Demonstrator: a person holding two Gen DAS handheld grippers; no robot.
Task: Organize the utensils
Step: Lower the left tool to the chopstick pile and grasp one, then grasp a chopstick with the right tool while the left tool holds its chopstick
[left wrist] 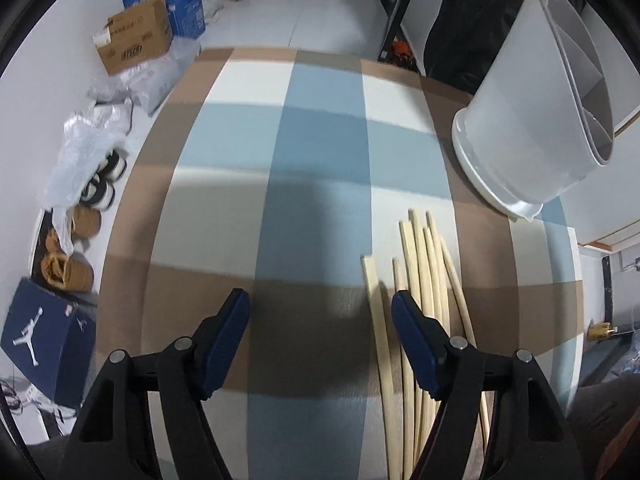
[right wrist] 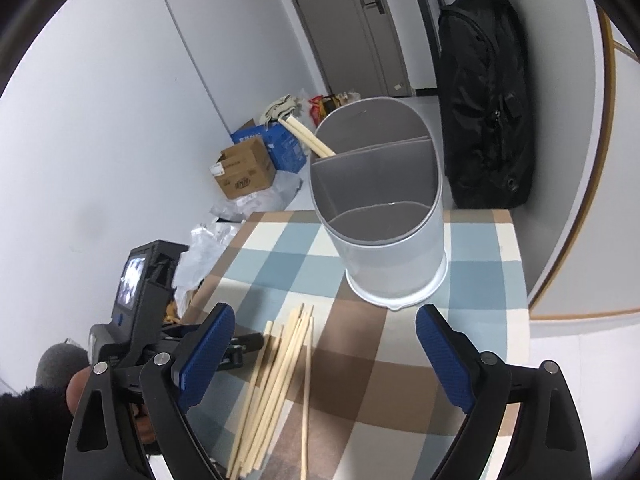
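Blue-padded and parted, the right gripper point(right wrist: 324, 356) is hovering empty over loose chopsticks point(right wrist: 276, 376) lying on the checked tablecloth point(right wrist: 400, 400), just short of the grey divided holder point(right wrist: 384, 216). The left gripper point(left wrist: 320, 344), also open and gripping nothing, is hanging beside the bundle. Likely next: closing on a few sticks. Only the right view is showing chopsticks already standing in the far compartment.

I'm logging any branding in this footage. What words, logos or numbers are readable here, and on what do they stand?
No legible words or numbers.
Jumping-figure logo, no letters: on the dark blue shoebox.
Print on the brown cardboard box: blurred, unreadable.
Print on the blue box: blurred, unreadable.
Label on the grey cabinet: too small.
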